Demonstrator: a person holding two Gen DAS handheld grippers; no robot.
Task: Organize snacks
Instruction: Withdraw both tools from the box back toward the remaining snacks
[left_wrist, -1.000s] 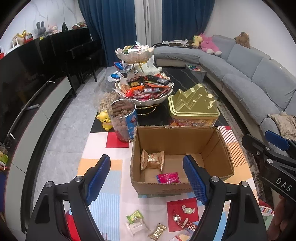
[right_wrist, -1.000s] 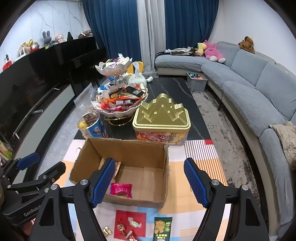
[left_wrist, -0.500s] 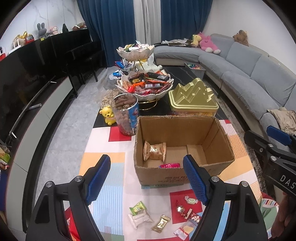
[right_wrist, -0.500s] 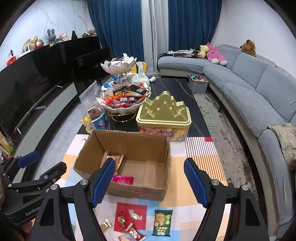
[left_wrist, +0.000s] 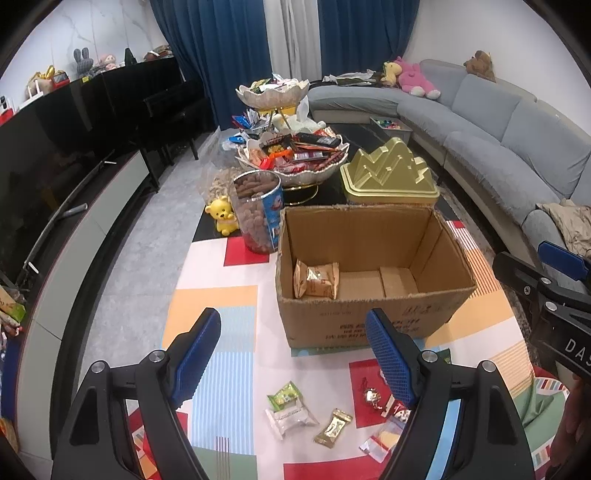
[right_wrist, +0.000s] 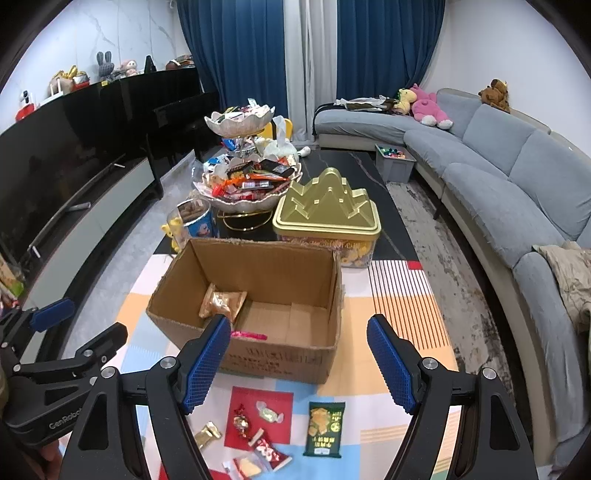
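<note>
An open cardboard box (left_wrist: 351, 236) (right_wrist: 266, 269) stands on the colourful mat. Inside it a gold packet (left_wrist: 316, 278) (right_wrist: 221, 302) leans at the left, and a pink packet (right_wrist: 248, 335) lies by the front wall. Loose snacks lie on the mat in front: a green packet (left_wrist: 284, 394), a clear packet (left_wrist: 291, 419), a small gold packet (left_wrist: 333, 427), a foil candy (right_wrist: 241, 421) and a dark green bag (right_wrist: 325, 428). My left gripper (left_wrist: 291, 325) hangs open above them, holding nothing. My right gripper (right_wrist: 298, 325) is open and holds nothing either.
Behind the box stand a can of brown snacks (left_wrist: 258, 210), a yellow bear toy (left_wrist: 222, 219), a tiered bowl stand heaped with snacks (left_wrist: 291, 155) and a gold tin (left_wrist: 389, 177). A grey sofa (right_wrist: 517, 177) runs along the right, a black TV cabinet (left_wrist: 74, 140) along the left.
Both grippers have drawn back from the box and sunk a little, so more loose snacks on the mat show. Their jaws stand as wide as before.
</note>
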